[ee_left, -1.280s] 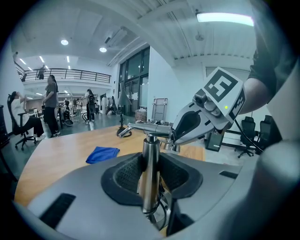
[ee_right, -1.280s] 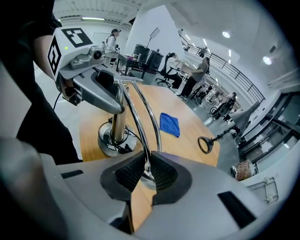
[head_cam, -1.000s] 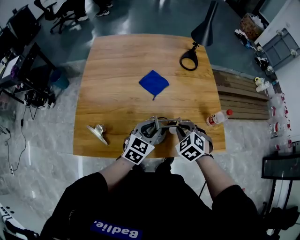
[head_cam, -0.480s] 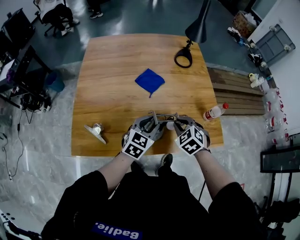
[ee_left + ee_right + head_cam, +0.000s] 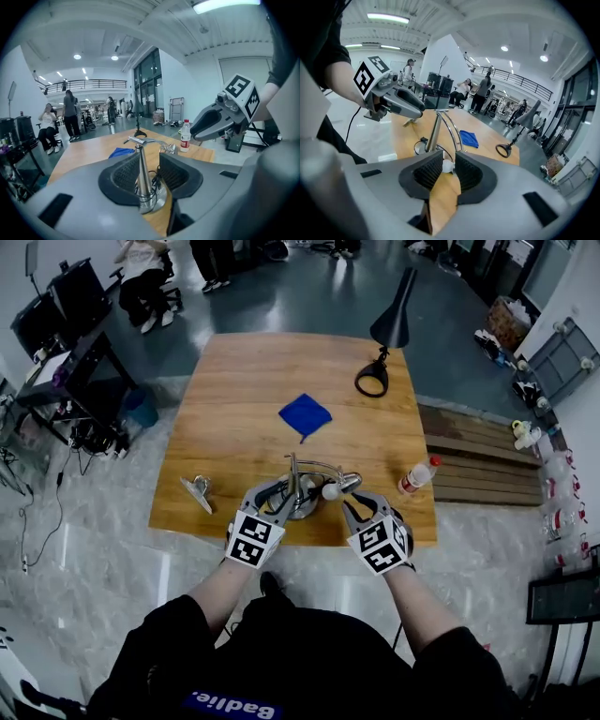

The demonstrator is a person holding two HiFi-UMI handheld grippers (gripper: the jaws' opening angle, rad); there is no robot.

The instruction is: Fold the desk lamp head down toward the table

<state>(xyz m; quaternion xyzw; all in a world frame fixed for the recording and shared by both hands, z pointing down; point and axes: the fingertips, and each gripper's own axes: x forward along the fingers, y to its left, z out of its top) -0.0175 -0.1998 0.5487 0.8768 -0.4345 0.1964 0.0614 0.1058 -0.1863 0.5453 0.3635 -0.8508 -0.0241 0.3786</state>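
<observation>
While both hands work at the lower middle of the head view, the silver desk lamp point(image 5: 298, 491) stands close to the near edge of the wooden table point(image 5: 234, 371). Its round base point(image 5: 152, 199) is flat on the wood, with black cable looped on it. Post point(image 5: 139, 168) upright; from its top a thin double arm arches over to the right of the frame and down. Lamp head point(image 5: 344, 482) hangs low, close over the table, white bulb point(image 5: 447, 165) at its mouth. Left tongs point(image 5: 279, 497): jaws wide apart, one on either side of the post low down by the base. The post sits close to the left-hand pad with a clear gap and cable on the other side; no clamping seen. Right tongs point(image 5: 351, 511): jaws apart, having just been opening. The bulb shows in the gap at their far tips, with no squeeze on it visible. Marker cubes of both tongs face up toward the head camera. Elsewhere on the table:
- blue cloth point(image 5: 305, 415) at centre, well apart from the silver lamp
- black desk lamp point(image 5: 378, 379) at the upper right corner, shade raised beyond the table edge
- bottle point(image 5: 415, 476) with a red cap standing by the right edge, near the right tongs
- metal clip point(image 5: 198, 491) toward the lower left edge
</observation>
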